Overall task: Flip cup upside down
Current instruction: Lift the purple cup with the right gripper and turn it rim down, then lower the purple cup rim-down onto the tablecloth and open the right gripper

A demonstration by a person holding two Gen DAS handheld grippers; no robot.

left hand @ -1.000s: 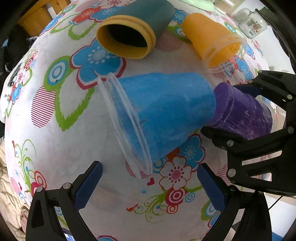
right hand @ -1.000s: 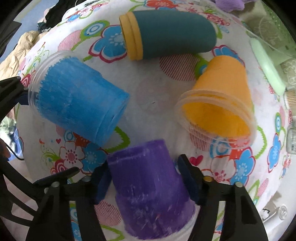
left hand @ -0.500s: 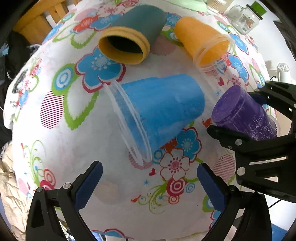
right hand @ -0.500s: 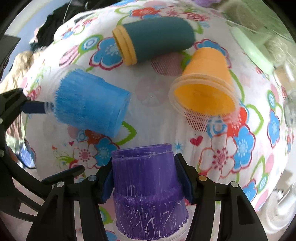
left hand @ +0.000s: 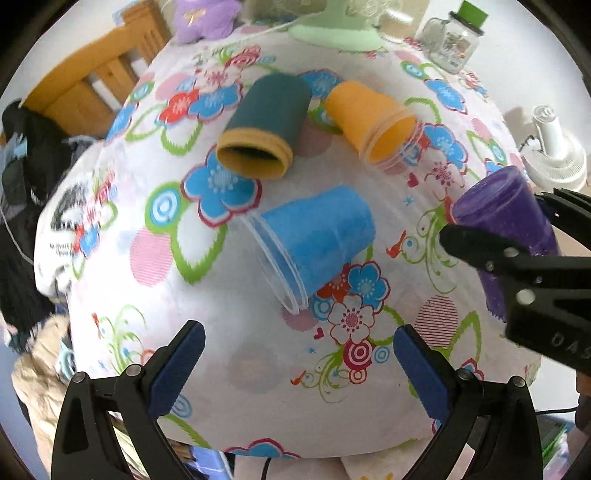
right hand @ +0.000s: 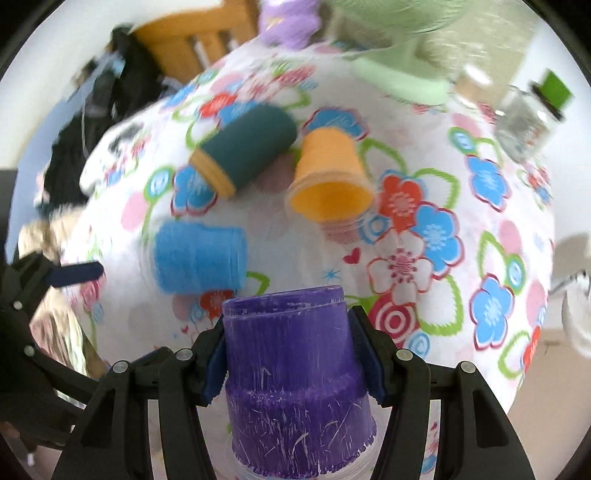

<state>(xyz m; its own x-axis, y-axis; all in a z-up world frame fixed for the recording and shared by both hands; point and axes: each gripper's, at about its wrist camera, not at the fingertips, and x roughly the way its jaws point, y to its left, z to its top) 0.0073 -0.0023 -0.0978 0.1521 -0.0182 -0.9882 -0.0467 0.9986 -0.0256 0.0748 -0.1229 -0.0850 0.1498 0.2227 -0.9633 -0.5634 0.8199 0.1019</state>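
Note:
My right gripper point(right hand: 290, 354) is shut on a purple cup point(right hand: 291, 373) and holds it above the table with its closed base pointing up and away. The same purple cup point(left hand: 506, 221) shows at the right of the left wrist view, lifted off the floral cloth. A blue cup point(left hand: 314, 240) lies on its side in the middle, rim toward my left gripper point(left hand: 295, 362), which is open and empty, hovering short of it. The blue cup point(right hand: 199, 258) also shows in the right wrist view.
A teal cup with a yellow rim point(left hand: 266, 125) and an orange cup point(left hand: 369, 114) lie on their sides farther back. A green fan base point(left hand: 332, 33), a glass jar point(left hand: 454, 40), a white object point(left hand: 557, 155) and a wooden chair point(left hand: 92, 81) ring the round table point(left hand: 129, 288).
My right gripper has raised the purple cup off the table and tilted it more upright. My left gripper has pulled back and up from the blue cup, staying open.

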